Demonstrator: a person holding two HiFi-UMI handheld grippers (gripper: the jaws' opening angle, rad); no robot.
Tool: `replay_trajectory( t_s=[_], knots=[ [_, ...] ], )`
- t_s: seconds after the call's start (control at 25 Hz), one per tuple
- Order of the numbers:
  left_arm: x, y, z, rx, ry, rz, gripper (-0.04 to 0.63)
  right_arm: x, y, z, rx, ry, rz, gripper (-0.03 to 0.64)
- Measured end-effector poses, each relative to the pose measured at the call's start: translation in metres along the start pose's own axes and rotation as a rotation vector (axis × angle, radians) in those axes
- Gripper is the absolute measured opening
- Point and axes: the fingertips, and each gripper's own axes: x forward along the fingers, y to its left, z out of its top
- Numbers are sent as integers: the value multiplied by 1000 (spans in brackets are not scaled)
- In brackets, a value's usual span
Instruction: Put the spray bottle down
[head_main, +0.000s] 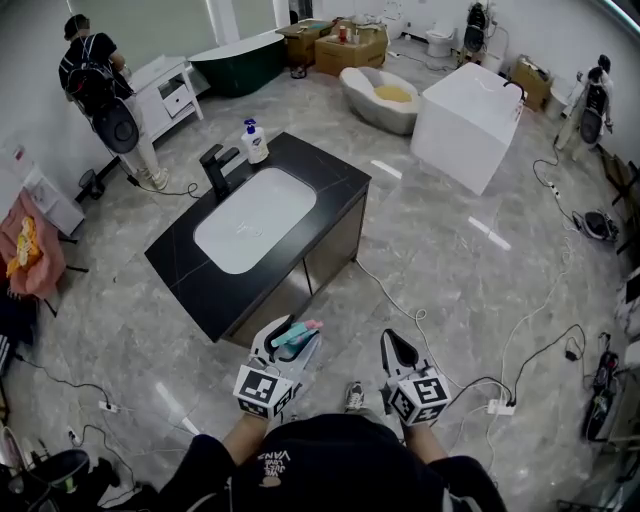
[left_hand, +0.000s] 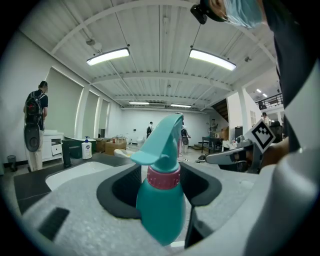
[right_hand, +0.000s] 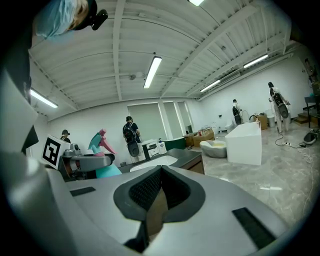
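A teal spray bottle (left_hand: 161, 200) with a pink collar and a teal trigger head stands upright between the jaws of my left gripper (left_hand: 159, 172), which is shut on its body. In the head view the spray bottle (head_main: 296, 337) and left gripper (head_main: 284, 347) hover over the floor just in front of the black vanity counter (head_main: 330, 175). My right gripper (head_main: 393, 347) is beside it to the right, over bare floor. In the right gripper view the right gripper (right_hand: 161, 176) has its pads together with nothing in them, and the spray bottle (right_hand: 102, 145) shows at the left.
The counter holds a white sink basin (head_main: 255, 220), a black faucet (head_main: 215, 170) and a soap pump bottle (head_main: 254, 141). Cables (head_main: 520, 350) trail over the grey floor at the right. A white box-shaped tub (head_main: 468, 120) and an oval tub (head_main: 380, 95) stand farther back. A person (head_main: 95, 75) stands at the back left.
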Motion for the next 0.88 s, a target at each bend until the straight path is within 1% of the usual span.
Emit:
replay_trajectory(
  t_s=[0.32,0.52,0.68,0.88],
  knots=[
    [54,-17,6,-15,-18,78,239,14,-60,11,-19,31,71,3],
    [71,-21,10,-21,-19,114,239,22,-80,18,-29,40,106,3],
    [79,-13,11,-20,-4,141,239,33,-88,21,-20,45,125,3],
    [99,1,12,-23,-1,136,239,51,-97,23,-14,46,123,3]
  ],
)
